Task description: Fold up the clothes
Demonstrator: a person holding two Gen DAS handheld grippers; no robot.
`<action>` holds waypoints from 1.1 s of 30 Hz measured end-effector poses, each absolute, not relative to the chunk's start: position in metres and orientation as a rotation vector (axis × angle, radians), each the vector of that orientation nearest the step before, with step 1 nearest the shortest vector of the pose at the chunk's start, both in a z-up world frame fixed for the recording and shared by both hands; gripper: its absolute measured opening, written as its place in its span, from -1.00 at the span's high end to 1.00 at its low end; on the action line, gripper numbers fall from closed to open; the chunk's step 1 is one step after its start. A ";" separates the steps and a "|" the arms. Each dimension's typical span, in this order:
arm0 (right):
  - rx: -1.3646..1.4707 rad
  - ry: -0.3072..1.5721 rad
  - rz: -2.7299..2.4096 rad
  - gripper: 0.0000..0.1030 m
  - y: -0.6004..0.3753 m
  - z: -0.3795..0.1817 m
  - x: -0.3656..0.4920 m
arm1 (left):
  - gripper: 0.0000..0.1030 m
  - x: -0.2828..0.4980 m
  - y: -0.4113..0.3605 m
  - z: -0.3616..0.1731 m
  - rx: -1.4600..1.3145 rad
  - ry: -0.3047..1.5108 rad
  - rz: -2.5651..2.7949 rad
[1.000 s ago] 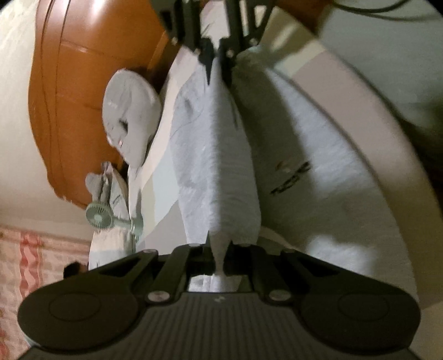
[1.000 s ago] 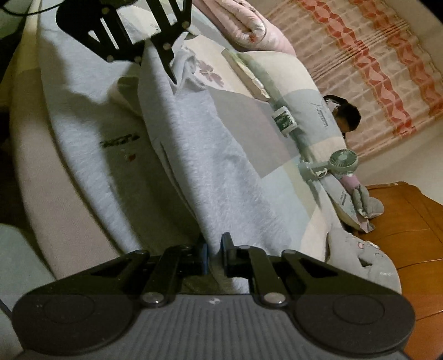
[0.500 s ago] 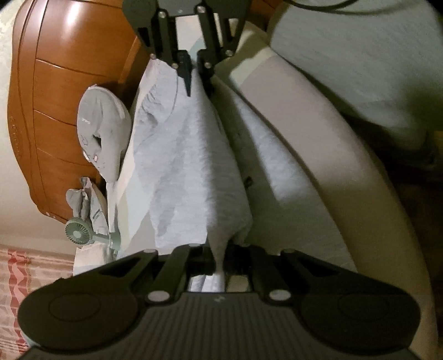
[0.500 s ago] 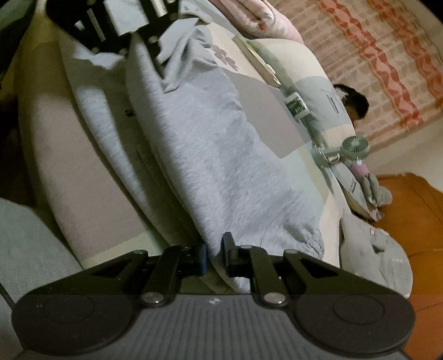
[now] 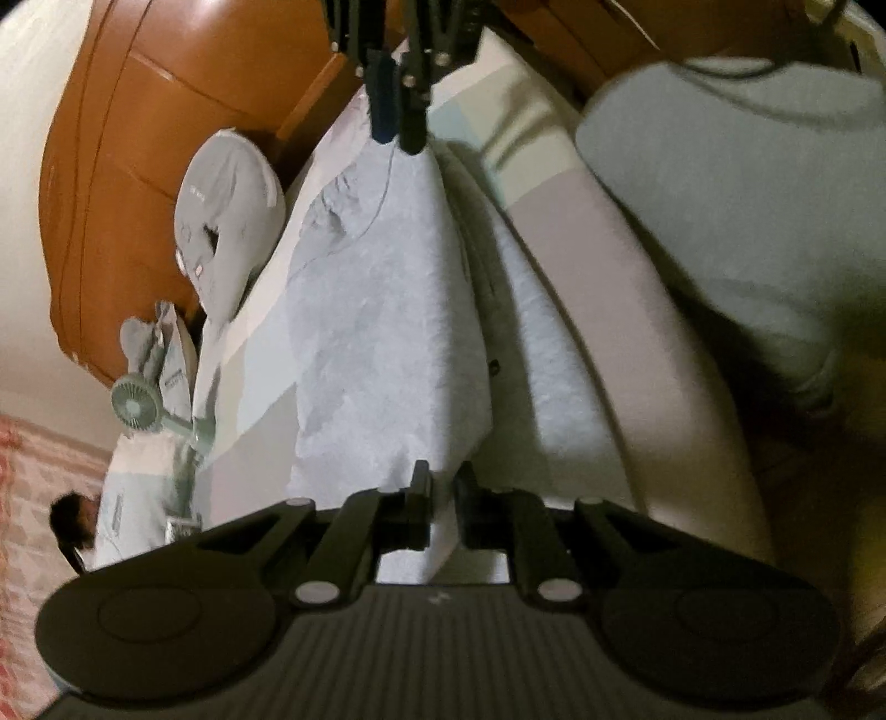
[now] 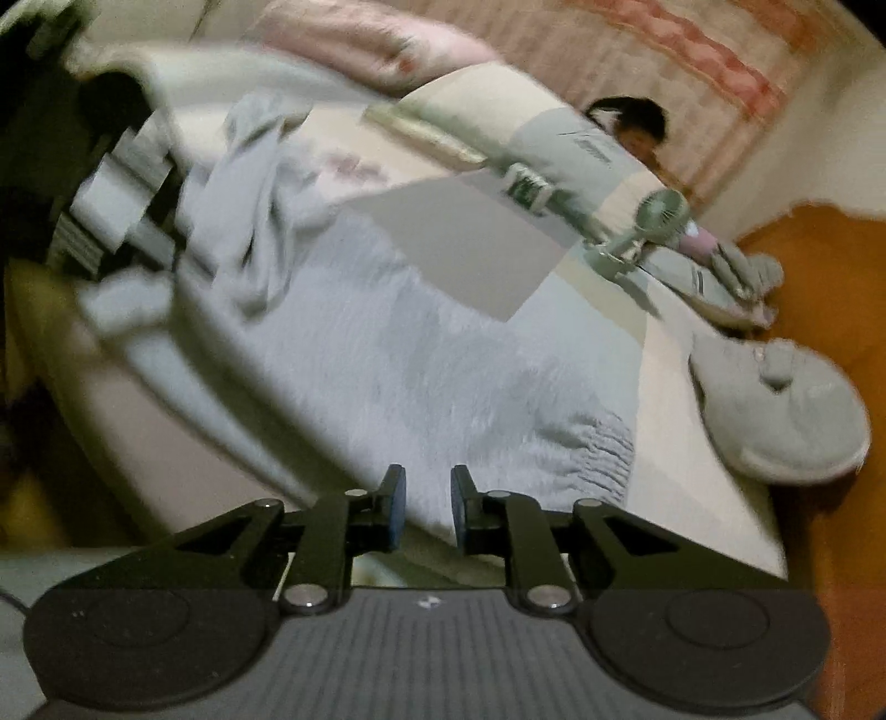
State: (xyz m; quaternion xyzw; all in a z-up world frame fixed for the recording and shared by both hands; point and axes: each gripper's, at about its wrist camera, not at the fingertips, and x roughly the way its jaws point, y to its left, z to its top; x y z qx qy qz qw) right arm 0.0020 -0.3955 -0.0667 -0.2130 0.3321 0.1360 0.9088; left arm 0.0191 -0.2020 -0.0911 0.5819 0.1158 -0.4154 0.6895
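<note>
A light grey fleece garment [image 5: 387, 332] lies lengthwise on the bed, folded over on itself, its gathered elastic end [image 6: 598, 443] toward the headboard. My left gripper [image 5: 443, 487] is shut on the garment's near edge, and cloth runs between its fingers. In the right wrist view my right gripper [image 6: 426, 487] stands open just above the garment, blue pads showing, with nothing pinched. From the left wrist view the right gripper [image 5: 398, 133] hangs at the garment's far end. The left gripper [image 6: 111, 194] is a blur at the bunched end.
The patchwork bed sheet [image 6: 470, 249] spreads under the garment. A grey round plush [image 5: 227, 221] and a green handheld fan [image 5: 135, 401] lie by the wooden headboard [image 5: 138, 138]. A person [image 6: 631, 119] lies at the bed's far side. A pink blanket [image 6: 360, 44] is beyond.
The garment, held stretched between both grippers before, has come down flat onto the bed. The right gripper's fingers have parted and let it go. The left still holds its end.
</note>
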 end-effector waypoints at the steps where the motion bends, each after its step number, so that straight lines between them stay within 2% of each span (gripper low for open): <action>1: -0.387 0.678 0.278 0.48 -0.397 -0.062 0.004 | 0.79 0.020 -0.199 -0.088 1.274 0.280 -0.921; 3: -0.298 0.670 0.275 0.45 -0.395 -0.060 0.013 | 0.78 0.021 -0.193 -0.083 1.220 0.320 -0.904; 5: -0.263 0.670 0.279 0.42 -0.384 -0.065 0.023 | 0.69 0.023 -0.187 -0.077 1.165 0.360 -0.887; 7: -0.249 0.693 0.287 0.32 -0.373 -0.077 0.031 | 0.40 0.024 -0.180 -0.072 1.110 0.399 -0.870; 11: -0.249 0.802 0.292 0.29 -0.352 -0.108 0.042 | 0.27 0.042 -0.156 -0.072 0.918 0.539 -0.814; 13: -0.193 0.813 0.273 0.26 -0.354 -0.113 0.041 | 0.06 0.057 -0.142 -0.078 0.802 0.647 -0.776; 17: -0.114 0.815 0.225 0.13 -0.357 -0.106 0.039 | -0.15 0.082 -0.114 -0.084 0.570 0.789 -0.738; 21: -0.155 0.775 0.235 0.05 -0.340 -0.095 0.034 | -0.15 0.099 -0.093 -0.078 0.419 0.845 -0.705; 25: -0.149 0.739 0.285 -0.02 -0.318 -0.084 0.038 | -0.28 0.114 -0.072 -0.079 0.258 0.902 -0.680; 33: -0.256 0.674 0.430 -0.04 -0.251 -0.072 0.058 | -0.32 0.136 -0.040 -0.078 -0.018 0.987 -0.628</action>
